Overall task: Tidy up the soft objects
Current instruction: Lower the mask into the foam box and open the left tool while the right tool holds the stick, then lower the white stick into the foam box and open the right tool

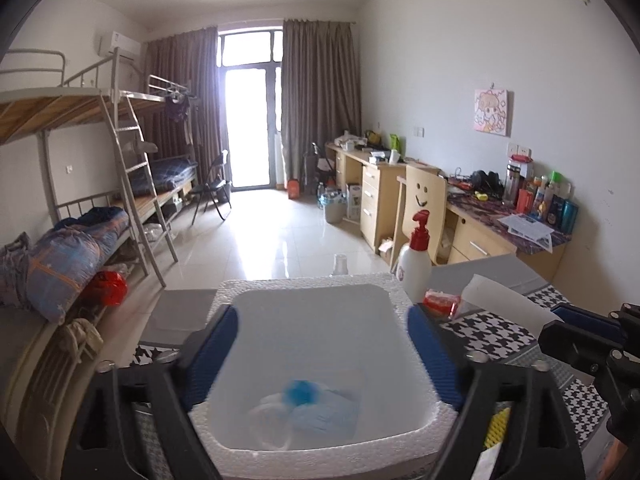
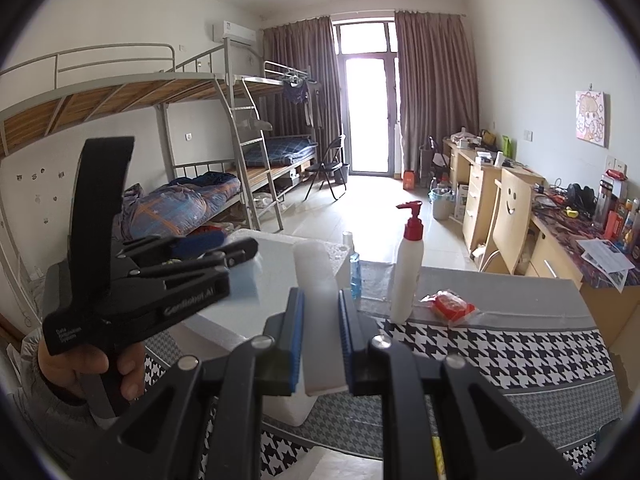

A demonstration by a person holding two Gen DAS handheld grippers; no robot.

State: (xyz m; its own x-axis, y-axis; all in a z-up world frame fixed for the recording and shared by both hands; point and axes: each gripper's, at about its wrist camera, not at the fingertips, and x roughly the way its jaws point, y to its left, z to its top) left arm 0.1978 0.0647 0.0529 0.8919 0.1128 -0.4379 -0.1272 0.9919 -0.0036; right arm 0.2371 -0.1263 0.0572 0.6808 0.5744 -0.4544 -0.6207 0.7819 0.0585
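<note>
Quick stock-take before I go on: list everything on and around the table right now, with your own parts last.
foam box: one, white, on the table, under the left tongs
soft items: a few, blue and clear, inside the box
foam strip: one, white, held in the right tongs
pump bottle: one, white with red pump, on the table
spray bottle: one, blue, behind the box
packet: one, red, beside the pump bottle
tablecloth: one, black-and-white houndstooth
left tongs: open
right tongs: shut on the strip
</note>
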